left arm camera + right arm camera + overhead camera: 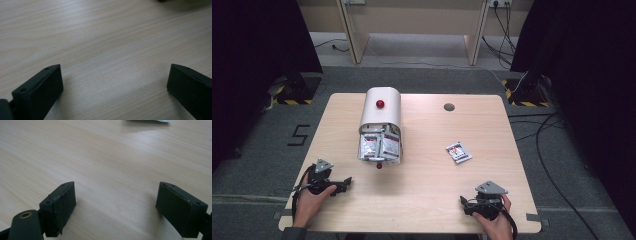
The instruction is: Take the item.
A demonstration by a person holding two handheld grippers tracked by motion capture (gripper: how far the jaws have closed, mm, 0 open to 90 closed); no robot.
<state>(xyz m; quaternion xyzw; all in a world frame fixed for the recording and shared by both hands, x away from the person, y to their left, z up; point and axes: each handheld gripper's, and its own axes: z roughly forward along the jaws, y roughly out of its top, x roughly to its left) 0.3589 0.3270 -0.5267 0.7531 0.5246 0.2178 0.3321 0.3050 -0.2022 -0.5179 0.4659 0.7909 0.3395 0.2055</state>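
**Two grippers parked, nothing yet picked up**

Both sets of jaws spread wide, empty, resting low at the near edge of the table (422, 175). Left gripper (343, 183) held near the left corner, pointing right across the wood; right gripper (465, 205) near the right corner, pointing left. Only bare wood grain between the fingers (40, 92) in the left gripper view, and the same between the fingers (60, 207) in the right gripper view.

Well ahead of the left fingertips and a little to their right: white dispenser box (380, 125) with a red knob (380, 104) on top, open front stuffed with sachets (379, 146). Small red thing (379, 166) just below that opening, possibly a second knob or a ball; too small to tell. Ahead of the right fingertips, well apart from them and from the box: single loose sachet (458, 152), flat on the wood, its near edge just visible at the top of the right gripper view (150, 121).

Judged to be the very start: hands at rest, approach not yet begun. Loose sachet likely the piece to handle, being closest to the right fingers. Next move calls for lifting the right gripper, carrying it forward over the sachet, turning the jaws to straddle a short edge, then coming down shallow, since so thin and flat a packet offers little to pinch and may slide on smooth wood
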